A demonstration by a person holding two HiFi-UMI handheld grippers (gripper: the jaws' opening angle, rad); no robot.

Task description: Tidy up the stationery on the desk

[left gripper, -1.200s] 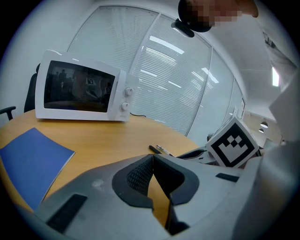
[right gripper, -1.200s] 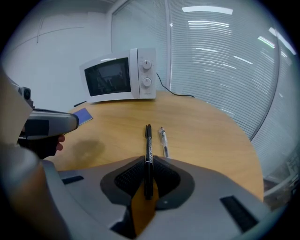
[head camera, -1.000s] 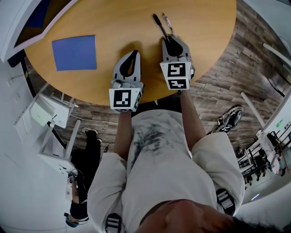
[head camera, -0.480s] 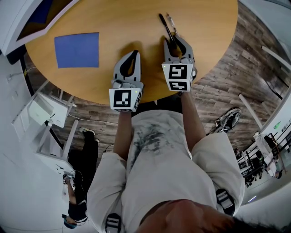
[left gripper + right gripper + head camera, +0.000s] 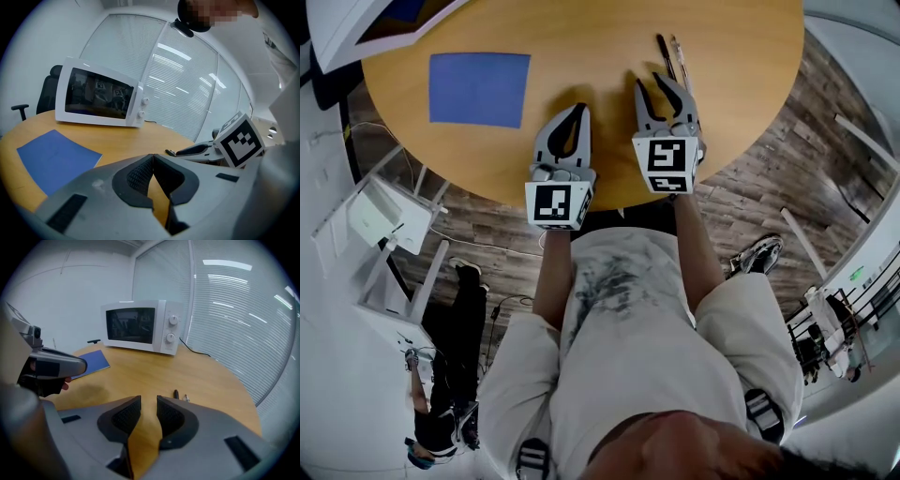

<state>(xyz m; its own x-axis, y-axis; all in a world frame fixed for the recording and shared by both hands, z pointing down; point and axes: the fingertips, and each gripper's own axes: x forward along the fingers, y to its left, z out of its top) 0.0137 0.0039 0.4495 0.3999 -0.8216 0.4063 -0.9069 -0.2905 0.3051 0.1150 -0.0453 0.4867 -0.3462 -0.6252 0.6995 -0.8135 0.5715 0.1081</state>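
On the desk (image 5: pixel 581 56), the 2 pens (image 5: pixel 666 54) lie side by side just beyond my right tongs (image 5: pixel 652 84). They look light, stiff and likely to roll, so I'd pinch mid-barrel. Those jaws have just been opening and stand apart, empty, no pen at their tips as 1 second ago; my left tongs (image 5: pixel 578 109) are closed, empty.

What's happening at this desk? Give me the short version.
A person is working over a round wooden desk with a gripper in each hand. The right gripper has just been opening; its fingers stand apart with nothing between them, and two pens lie on the desk just beyond it. The left gripper is shut and empty. A blue notebook lies off to the left, and a microwave stands at the far side.
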